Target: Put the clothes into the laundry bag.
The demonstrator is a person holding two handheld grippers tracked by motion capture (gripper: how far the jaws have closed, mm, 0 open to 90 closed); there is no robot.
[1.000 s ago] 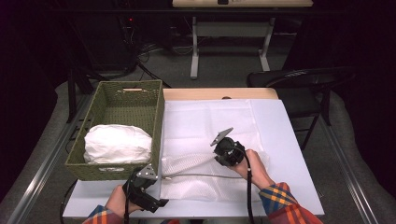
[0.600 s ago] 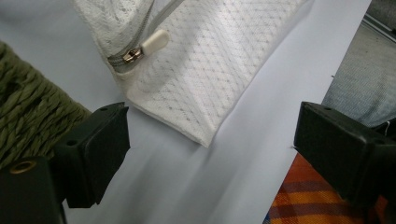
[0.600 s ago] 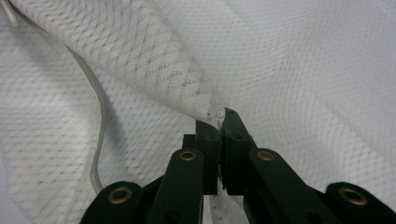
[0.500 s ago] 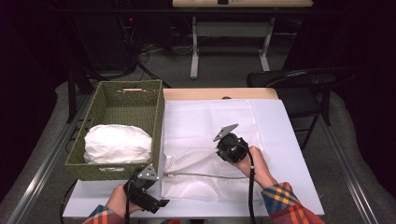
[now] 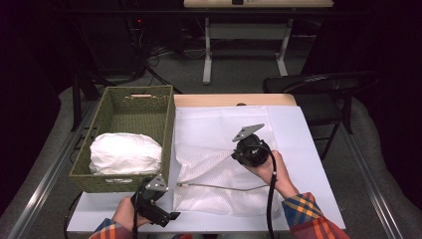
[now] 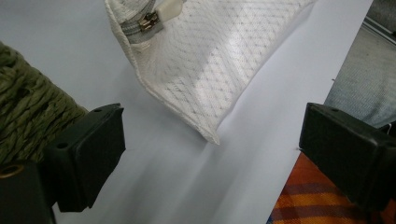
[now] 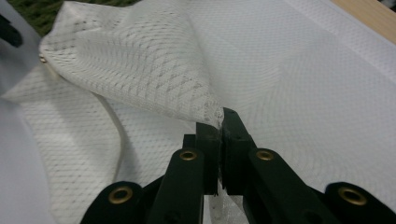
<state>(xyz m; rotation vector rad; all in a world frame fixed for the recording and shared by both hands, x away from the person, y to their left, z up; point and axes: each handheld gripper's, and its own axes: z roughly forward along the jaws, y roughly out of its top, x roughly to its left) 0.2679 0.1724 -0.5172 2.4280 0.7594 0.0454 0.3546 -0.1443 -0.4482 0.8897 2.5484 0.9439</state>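
Observation:
A white mesh laundry bag (image 5: pixel 214 179) with a zipper lies on the white table cover (image 5: pixel 298 149). My right gripper (image 5: pixel 234 155) is shut on the bag's upper layer (image 7: pixel 154 70) and holds it lifted off the lower layer. In the right gripper view the pinched mesh (image 7: pixel 212 116) rises in a fold from the jaws. My left gripper (image 5: pixel 171 191) stands open at the table's front left, beside the bag's zipper corner (image 6: pixel 149 21). Its jaws hold nothing, and the bag's corner (image 6: pixel 205 84) lies ahead of them.
A green woven basket (image 5: pixel 164 124) sits at the left with a white bundle (image 5: pixel 124 152) inside; its wall (image 6: pixel 28 102) is close by my left gripper. A dark chair (image 5: pixel 318 84) stands past the table's right far corner. The table's front edge runs near both forearms.
My right gripper has risen and moved slightly away from me, pulling the bag's top layer up with it. The left gripper has barely moved.

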